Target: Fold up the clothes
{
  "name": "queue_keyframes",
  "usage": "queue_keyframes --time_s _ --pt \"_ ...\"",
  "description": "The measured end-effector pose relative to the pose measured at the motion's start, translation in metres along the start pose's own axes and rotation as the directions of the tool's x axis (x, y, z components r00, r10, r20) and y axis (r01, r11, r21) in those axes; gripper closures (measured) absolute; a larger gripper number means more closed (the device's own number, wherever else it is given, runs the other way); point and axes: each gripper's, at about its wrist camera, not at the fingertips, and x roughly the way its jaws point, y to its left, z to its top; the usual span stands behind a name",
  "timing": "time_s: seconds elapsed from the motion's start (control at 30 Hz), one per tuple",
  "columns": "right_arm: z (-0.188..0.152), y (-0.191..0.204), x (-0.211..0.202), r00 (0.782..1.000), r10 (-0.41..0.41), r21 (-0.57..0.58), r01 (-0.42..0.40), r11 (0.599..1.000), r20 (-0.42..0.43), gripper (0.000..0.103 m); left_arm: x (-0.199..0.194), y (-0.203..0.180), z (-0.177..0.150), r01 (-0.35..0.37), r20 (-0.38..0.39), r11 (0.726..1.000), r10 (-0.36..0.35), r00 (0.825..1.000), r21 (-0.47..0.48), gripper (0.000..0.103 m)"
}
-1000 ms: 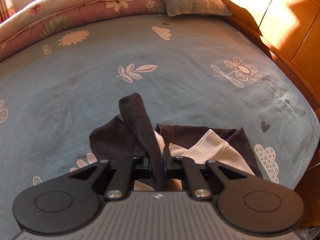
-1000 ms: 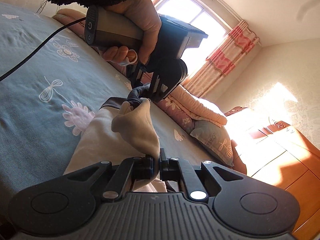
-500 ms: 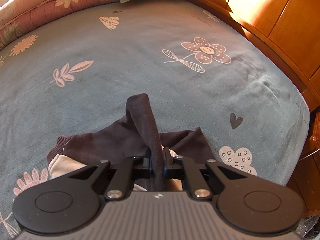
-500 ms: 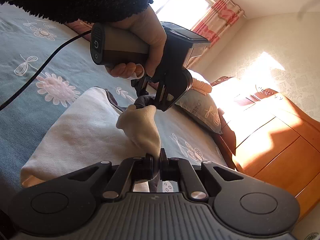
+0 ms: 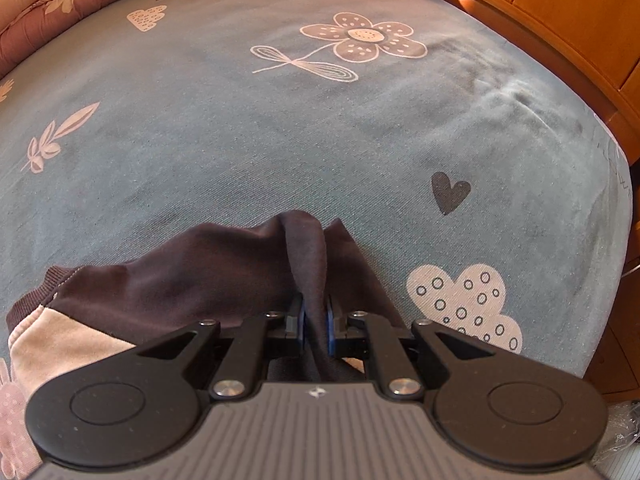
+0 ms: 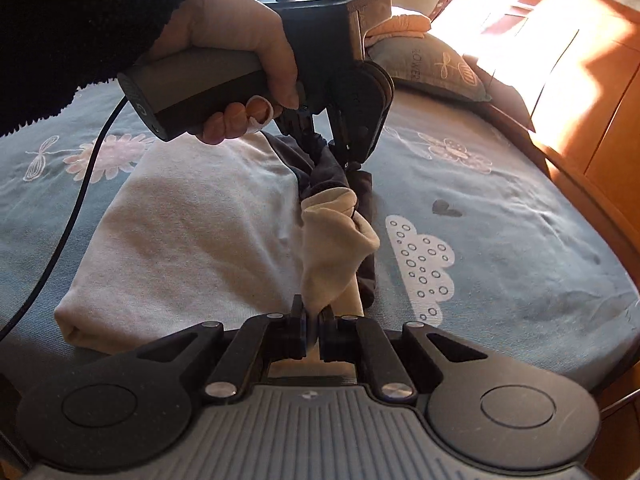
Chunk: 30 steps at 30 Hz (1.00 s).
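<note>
A cream and dark brown sweatshirt (image 6: 192, 232) lies on the bed, its cream body spread flat to the left. My left gripper (image 5: 316, 320) is shut on a fold of the dark brown part (image 5: 224, 264), held low over the bed. It also shows in the right wrist view (image 6: 332, 152), held by a hand. My right gripper (image 6: 314, 320) is shut on a cream fold (image 6: 336, 248) of the same sweatshirt, close in front of the left one.
The blue-grey flowered bedsheet (image 5: 280, 140) covers the bed. A wooden bed frame and cabinet (image 5: 560, 20) run along the right. A pillow (image 6: 432, 68) and a folded quilt (image 5: 60, 0) lie at the bed's head. A black cable (image 6: 76, 208) hangs at left.
Both grippers have carried their folds to the right and down toward the bed's right edge. The cream body now lies flatter and more spread out.
</note>
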Motion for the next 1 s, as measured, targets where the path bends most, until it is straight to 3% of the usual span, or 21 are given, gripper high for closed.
queue_keyframes --time_s 0.1,0.2,0.27,0.37,0.43,0.5,0.53,0.57,0.6,0.77,0.87,1.0 --pt "-0.003 -0.010 0.006 0.998 0.064 0.075 -0.062 0.995 -0.022 0.093 -0.005 -0.007 0.002 0.021 0.020 0.999 -0.022 1.000 0.029 0.080" --pt "-0.006 -0.025 0.009 0.986 0.166 0.179 -0.160 0.971 -0.019 0.080 -0.018 -0.009 0.002 0.095 0.044 0.995 -0.096 0.994 0.034 0.075" --pt "-0.008 -0.038 0.011 0.971 0.237 0.254 -0.230 0.939 0.000 0.073 -0.031 -0.007 0.001 0.141 0.062 0.990 -0.142 0.988 0.031 0.073" --pt "-0.012 -0.060 0.015 0.945 0.324 0.375 -0.314 0.872 0.038 0.060 -0.056 0.002 -0.014 0.145 0.101 0.987 -0.151 0.983 0.066 0.060" --pt "-0.015 -0.075 0.019 0.929 0.365 0.458 -0.349 0.817 0.057 0.057 -0.075 0.014 -0.033 0.133 0.137 0.987 -0.144 0.980 0.088 0.057" --pt "-0.018 -0.090 0.023 0.915 0.395 0.532 -0.375 0.759 0.083 0.058 -0.091 0.029 -0.056 0.119 0.166 0.989 -0.132 0.977 0.086 0.056" --pt "-0.020 -0.096 0.023 0.911 0.402 0.561 -0.383 0.734 0.095 0.066 -0.098 0.037 -0.068 0.110 0.182 0.991 -0.123 0.976 0.080 0.055" --pt "-0.022 -0.102 0.024 0.907 0.408 0.586 -0.387 0.712 0.104 0.091 -0.104 0.044 -0.080 0.100 0.196 0.992 -0.112 0.974 0.073 0.054" --pt "-0.024 -0.105 0.025 0.906 0.410 0.601 -0.385 0.700 0.103 0.094 -0.109 0.051 -0.093 0.087 0.205 0.994 -0.098 0.974 0.063 0.052" --pt "-0.035 -0.111 0.022 0.897 0.433 0.637 -0.384 0.668 0.086 0.095 -0.126 0.062 -0.148 0.066 0.222 0.997 -0.071 0.972 0.029 0.051" --pt "-0.035 -0.107 0.022 0.901 0.431 0.615 -0.370 0.696 0.054 0.095 -0.131 0.054 -0.169 0.058 0.244 0.997 -0.070 0.967 0.058 0.047" --pt "-0.033 -0.112 0.015 0.905 0.421 0.612 -0.370 0.699 0.066 0.089 -0.133 0.035 -0.197 0.023 0.274 0.992 -0.057 0.960 0.125 0.039"
